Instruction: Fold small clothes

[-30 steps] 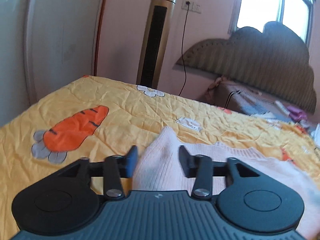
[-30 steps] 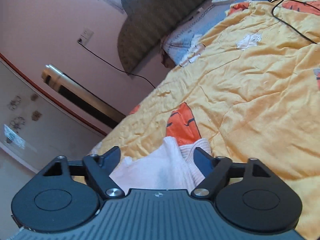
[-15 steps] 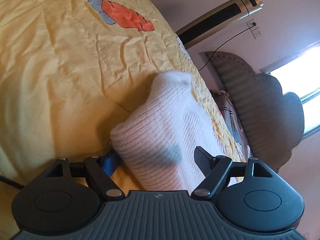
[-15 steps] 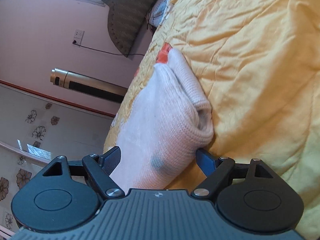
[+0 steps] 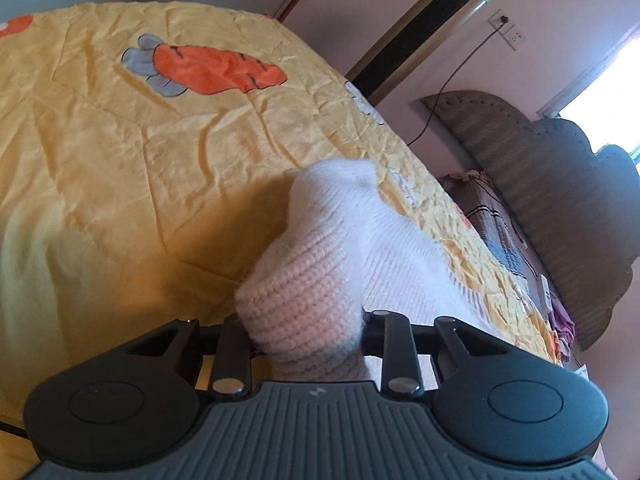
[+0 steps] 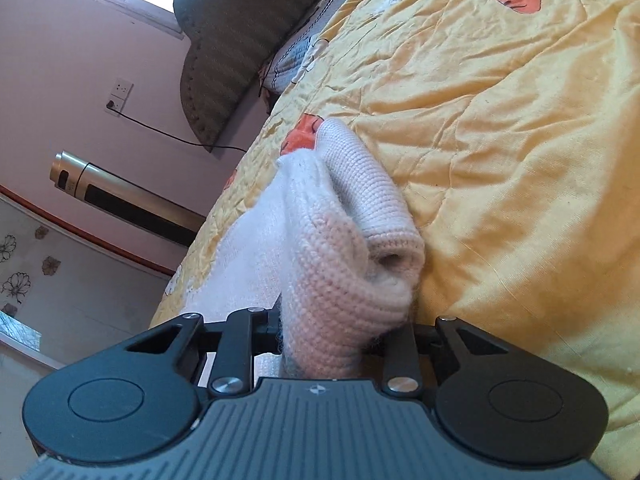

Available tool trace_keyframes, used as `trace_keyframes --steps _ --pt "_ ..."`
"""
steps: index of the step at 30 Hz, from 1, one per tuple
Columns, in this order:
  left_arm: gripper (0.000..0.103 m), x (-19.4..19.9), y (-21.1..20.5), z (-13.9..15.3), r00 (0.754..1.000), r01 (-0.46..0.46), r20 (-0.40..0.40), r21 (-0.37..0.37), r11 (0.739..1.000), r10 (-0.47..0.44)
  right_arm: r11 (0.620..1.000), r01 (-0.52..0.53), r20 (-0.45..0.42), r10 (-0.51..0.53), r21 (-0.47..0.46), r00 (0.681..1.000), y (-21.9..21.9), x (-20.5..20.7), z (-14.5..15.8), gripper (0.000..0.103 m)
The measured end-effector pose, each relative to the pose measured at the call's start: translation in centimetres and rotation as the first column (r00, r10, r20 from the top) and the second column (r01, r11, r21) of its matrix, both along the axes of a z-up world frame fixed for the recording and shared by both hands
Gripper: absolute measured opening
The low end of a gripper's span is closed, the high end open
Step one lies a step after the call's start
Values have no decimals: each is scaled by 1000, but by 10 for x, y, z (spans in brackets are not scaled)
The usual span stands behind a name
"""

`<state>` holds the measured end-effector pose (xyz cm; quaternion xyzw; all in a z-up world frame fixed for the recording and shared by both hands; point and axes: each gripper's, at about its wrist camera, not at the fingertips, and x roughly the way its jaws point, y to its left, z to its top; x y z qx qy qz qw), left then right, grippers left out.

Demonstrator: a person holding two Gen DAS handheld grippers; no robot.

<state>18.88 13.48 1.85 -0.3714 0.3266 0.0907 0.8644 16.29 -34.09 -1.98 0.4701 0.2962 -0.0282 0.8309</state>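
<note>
A pale pink knitted garment (image 5: 360, 248) lies on the yellow carrot-print bedspread (image 5: 120, 160). My left gripper (image 5: 304, 320) is closing on one bunched edge of it, and the knit fills the gap between the jaws and hides the pads. In the right wrist view the same garment (image 6: 312, 240) rises in a rolled fold from the bedspread (image 6: 520, 120). My right gripper (image 6: 332, 320) is closing on that fold, with the fabric pinched between its jaws.
A gold and black tower fan (image 5: 432, 28) stands by the pink wall beyond the bed, also visible as the tower fan (image 6: 120, 196). The grey padded headboard (image 5: 560, 184) has pillows and loose clothes (image 5: 560, 320) below it. A black cable hangs from the wall socket (image 6: 118, 94).
Both grippers went from wide open around the garment to closed on it. Both cameras rolled and dropped closer, and the knit now bunches up between each pair of jaws.
</note>
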Motion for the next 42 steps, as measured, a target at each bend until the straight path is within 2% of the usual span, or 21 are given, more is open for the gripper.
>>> trace_keyframes --steps 2,5,9,13,15,17,19,21,24,26,28,30,32,33,34,36,38,39,40,41,42 --pt "27 -5 -2 18 999 39 5 36 999 -39 1000 -5 17 4 18 1000 -2 -3 9 29" --pt "27 -25 3 39 996 79 25 34 996 -80 999 -45 77 45 4 996 2 -12 33 29" --pt "27 -76 14 53 993 108 49 23 994 -110 994 -102 114 99 24 989 5 -39 53 29" --pt "27 -124 23 31 992 126 -24 41 991 -125 989 -129 80 123 68 989 1 -89 46 29" --pt "29 -132 24 7 987 141 -89 62 988 -136 988 -129 43 126 86 991 2 -113 33 29" --pt "36 -132 24 -12 981 161 -125 73 984 -151 989 -117 -7 118 85 993 7 -132 15 29" --pt "41 -137 26 -7 984 156 -106 89 984 -146 992 -88 -37 92 86 995 11 -140 -2 34" --pt "46 -145 32 11 985 155 -89 113 981 -145 993 -80 -21 83 90 996 9 -142 -3 40" --pt "55 -171 57 51 998 33 48 214 976 -45 994 -69 -35 72 81 997 -5 -149 13 51" --pt "70 -179 70 80 990 -83 138 309 947 41 997 -32 8 31 70 999 -23 -158 26 51" --pt "72 -174 67 100 978 -129 205 407 904 47 997 78 61 -77 -20 995 -36 -169 44 50" --pt "72 -153 48 107 978 -76 209 466 881 -26 979 163 139 -146 -123 979 -40 -170 69 51" --pt "73 -119 18 100 972 61 166 514 856 -169 977 110 191 -74 -182 979 -26 -152 90 52" --pt "72 -97 0 92 969 131 107 539 832 -222 973 24 189 20 -229 982 -10 -132 100 60" --pt "72 -79 -16 84 962 193 54 557 808 -268 957 -63 166 114 -281 980 8 -112 107 71" --pt "73 -46 -44 64 940 290 -26 590 753 -342 915 -189 143 253 -358 957 41 -74 108 73" --pt "72 -15 -69 35 909 396 -159 619 678 -386 877 -278 72 330 -391 941 62 -28 96 74" --pt "72 -6 -76 21 898 428 -206 616 662 -388 854 -330 11 365 -401 931 70 -7 86 74" --pt "72 1 -79 7 890 451 -243 605 657 -387 826 -372 -61 384 -422 921 79 14 75 73" --pt "75 6 -78 -5 886 460 -261 592 662 -382 802 -397 -118 387 -448 915 83 27 62 72" --pt "76 4 -75 -9 898 433 -223 600 673 -379 769 -413 -178 376 -487 909 87 37 48 69"
